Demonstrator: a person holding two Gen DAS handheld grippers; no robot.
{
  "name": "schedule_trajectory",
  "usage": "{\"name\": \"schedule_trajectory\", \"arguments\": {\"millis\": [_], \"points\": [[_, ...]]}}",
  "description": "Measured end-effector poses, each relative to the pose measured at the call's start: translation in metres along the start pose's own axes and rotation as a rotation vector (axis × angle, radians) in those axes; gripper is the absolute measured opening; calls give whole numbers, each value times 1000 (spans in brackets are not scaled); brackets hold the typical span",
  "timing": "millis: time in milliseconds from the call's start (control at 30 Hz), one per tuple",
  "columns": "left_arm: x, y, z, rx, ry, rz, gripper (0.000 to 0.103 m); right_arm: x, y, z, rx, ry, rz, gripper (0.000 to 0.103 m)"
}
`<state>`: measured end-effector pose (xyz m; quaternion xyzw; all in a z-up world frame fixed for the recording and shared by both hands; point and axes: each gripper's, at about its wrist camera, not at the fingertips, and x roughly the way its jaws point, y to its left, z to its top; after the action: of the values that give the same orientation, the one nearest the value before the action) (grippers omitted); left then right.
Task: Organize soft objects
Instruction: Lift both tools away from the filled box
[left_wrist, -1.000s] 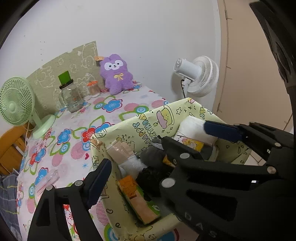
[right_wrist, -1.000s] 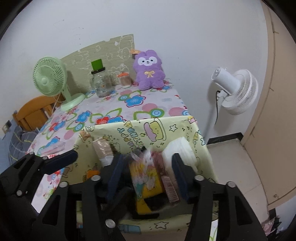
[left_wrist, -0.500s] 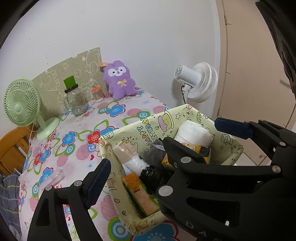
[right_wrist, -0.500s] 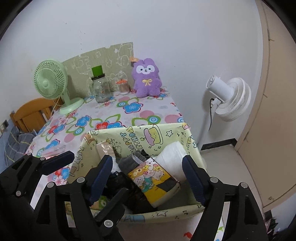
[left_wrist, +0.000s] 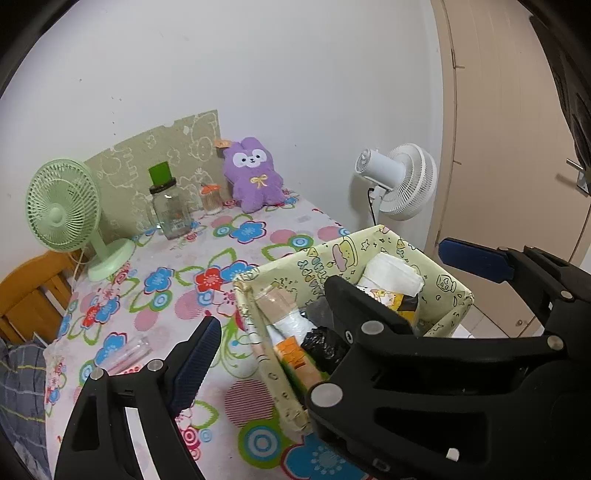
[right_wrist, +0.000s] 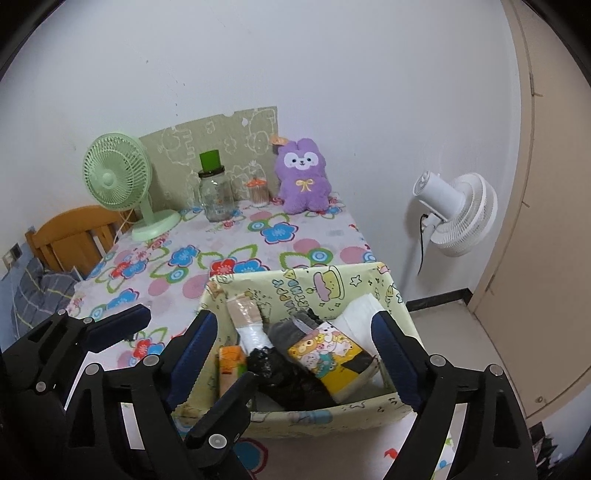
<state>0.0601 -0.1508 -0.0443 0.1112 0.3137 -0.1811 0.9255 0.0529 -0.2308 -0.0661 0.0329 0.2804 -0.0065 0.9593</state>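
Observation:
A pale yellow printed storage box (right_wrist: 402, 302) stands at the near right corner of the flowered table. It holds a yellow cartoon tissue pack (right_wrist: 328, 356), a white roll (right_wrist: 360, 308), black and grey soft items (right_wrist: 291, 380) and an orange pack (right_wrist: 231, 363). My right gripper (right_wrist: 295, 343) is open and empty, raised above the box's near side. My left gripper (left_wrist: 328, 295) is open and empty, its fingers straddling the box (left_wrist: 448, 295). A purple plush bunny (right_wrist: 303, 177) leans on the wall at the table's far end.
A green desk fan (right_wrist: 118, 184), a glass jar with a green lid (right_wrist: 214, 192) and a small toothpick jar (right_wrist: 258, 190) stand at the back. A white fan (right_wrist: 456, 214) stands right of the table. A wooden chair (right_wrist: 70, 236) is at the left.
My right gripper opened, left the yellow tissue pack in the box and pulled back upward. Both grippers have drawn back from the box.

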Motion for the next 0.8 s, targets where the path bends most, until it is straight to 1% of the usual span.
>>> {"name": "schedule_trajectory", "arguments": {"millis": [300,800], "points": [[-19,14,-2,-34,-28,24,94,-16,19,3,-10,-26,1,91],[-45,41,-11,-50,-54,57,94,-33,56,6,-46,-56,37,91]]}}
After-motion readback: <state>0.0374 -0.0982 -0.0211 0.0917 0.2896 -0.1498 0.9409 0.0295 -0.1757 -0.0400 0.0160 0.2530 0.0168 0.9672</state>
